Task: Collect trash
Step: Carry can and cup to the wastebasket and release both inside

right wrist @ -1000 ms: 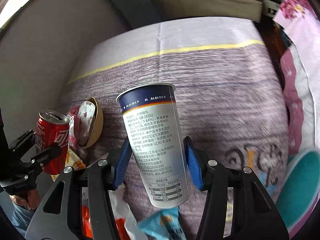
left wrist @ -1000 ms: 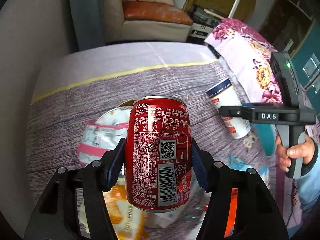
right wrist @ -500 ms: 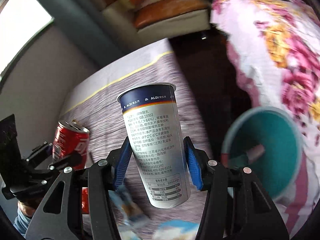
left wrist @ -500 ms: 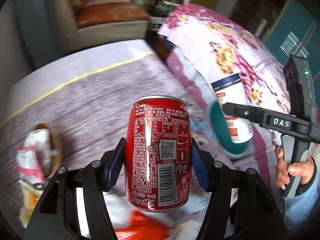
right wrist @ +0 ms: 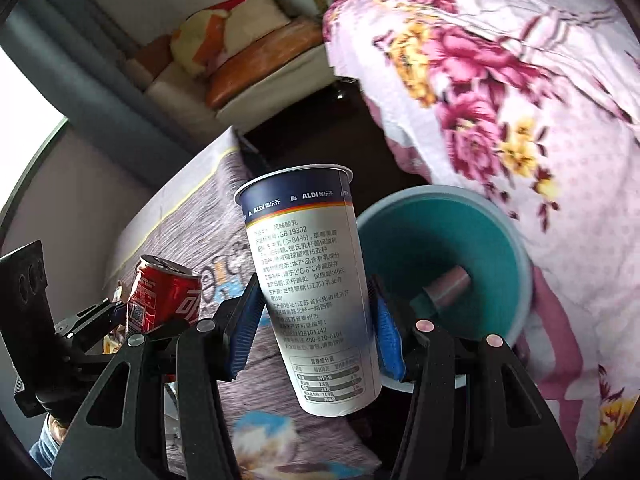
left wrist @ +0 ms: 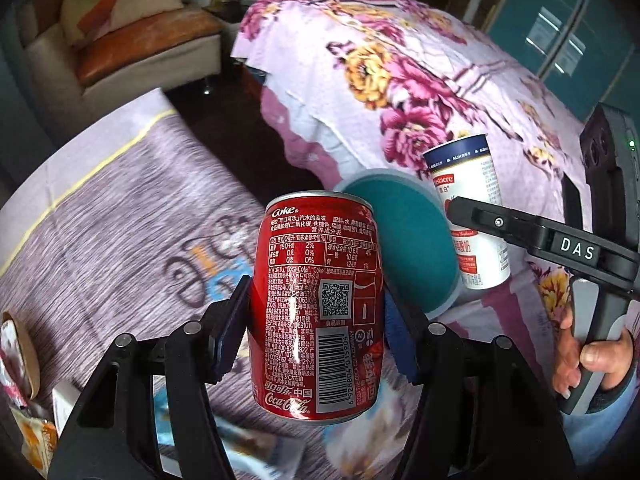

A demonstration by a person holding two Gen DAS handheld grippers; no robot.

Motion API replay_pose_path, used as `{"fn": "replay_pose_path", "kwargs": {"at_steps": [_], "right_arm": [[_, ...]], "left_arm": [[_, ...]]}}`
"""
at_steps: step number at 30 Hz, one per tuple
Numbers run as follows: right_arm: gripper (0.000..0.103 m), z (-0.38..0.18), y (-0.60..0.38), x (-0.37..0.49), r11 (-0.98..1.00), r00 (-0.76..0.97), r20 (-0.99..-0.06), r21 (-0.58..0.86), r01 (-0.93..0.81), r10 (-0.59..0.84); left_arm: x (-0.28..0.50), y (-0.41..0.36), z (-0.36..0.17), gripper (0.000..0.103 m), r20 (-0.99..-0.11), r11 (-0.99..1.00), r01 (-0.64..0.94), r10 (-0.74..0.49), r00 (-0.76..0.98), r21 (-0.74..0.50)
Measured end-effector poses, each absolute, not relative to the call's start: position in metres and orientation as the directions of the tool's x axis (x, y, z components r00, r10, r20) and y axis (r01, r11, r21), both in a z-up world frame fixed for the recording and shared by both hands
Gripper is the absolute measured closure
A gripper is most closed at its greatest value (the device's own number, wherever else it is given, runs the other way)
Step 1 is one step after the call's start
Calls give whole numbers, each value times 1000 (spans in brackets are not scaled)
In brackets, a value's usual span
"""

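Left gripper (left wrist: 316, 328): I have its blue pads clamped on both sides of a red Coke can (left wrist: 318, 312). Can is upright, label and barcode facing the camera, lifted clear of the table. From the right wrist view the same can (right wrist: 166, 300) appears at lower left, tilted slightly, top open.

Right gripper (right wrist: 316, 320): blue pads pressed against a tall paper yogurt cup (right wrist: 316, 288), navy band at its rim, white body with printed text. Cup is held off the surface, leaning a little to the left at the top. In the left wrist view the cup (left wrist: 468, 216) sits to the right of the can, gripped by a black finger marked DAS.

Teal bin (right wrist: 444, 264): round, mouth turned toward the cameras, just behind and right of the cup. A small cylindrical item (right wrist: 444, 290) lies inside; I cannot identify it. In the left view the bin (left wrist: 404, 240) sits between can and cup, behind both.

Purple striped tablecloth (left wrist: 120, 232) covers the table to the left; wrappers (left wrist: 24, 400) lie at its lower left edge. Floral bedspread (right wrist: 500, 80) fills the right. The right hand (left wrist: 588, 356) wraps the gripper handle.
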State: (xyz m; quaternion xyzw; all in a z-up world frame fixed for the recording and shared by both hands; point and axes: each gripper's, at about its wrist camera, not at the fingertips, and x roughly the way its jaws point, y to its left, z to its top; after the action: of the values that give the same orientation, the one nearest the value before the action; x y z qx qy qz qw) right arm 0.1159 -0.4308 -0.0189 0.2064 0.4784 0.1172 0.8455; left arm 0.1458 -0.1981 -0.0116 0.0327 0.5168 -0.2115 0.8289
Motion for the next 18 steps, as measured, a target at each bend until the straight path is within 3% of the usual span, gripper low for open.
{"fn": "replay_pose_path", "kwargs": {"at_steps": [18], "right_arm": [[53, -56, -486, 117, 863, 519, -773, 490, 122, 366]], "left_arm": [[167, -261, -46, 40, -902, 877, 451, -320, 289, -166]]}}
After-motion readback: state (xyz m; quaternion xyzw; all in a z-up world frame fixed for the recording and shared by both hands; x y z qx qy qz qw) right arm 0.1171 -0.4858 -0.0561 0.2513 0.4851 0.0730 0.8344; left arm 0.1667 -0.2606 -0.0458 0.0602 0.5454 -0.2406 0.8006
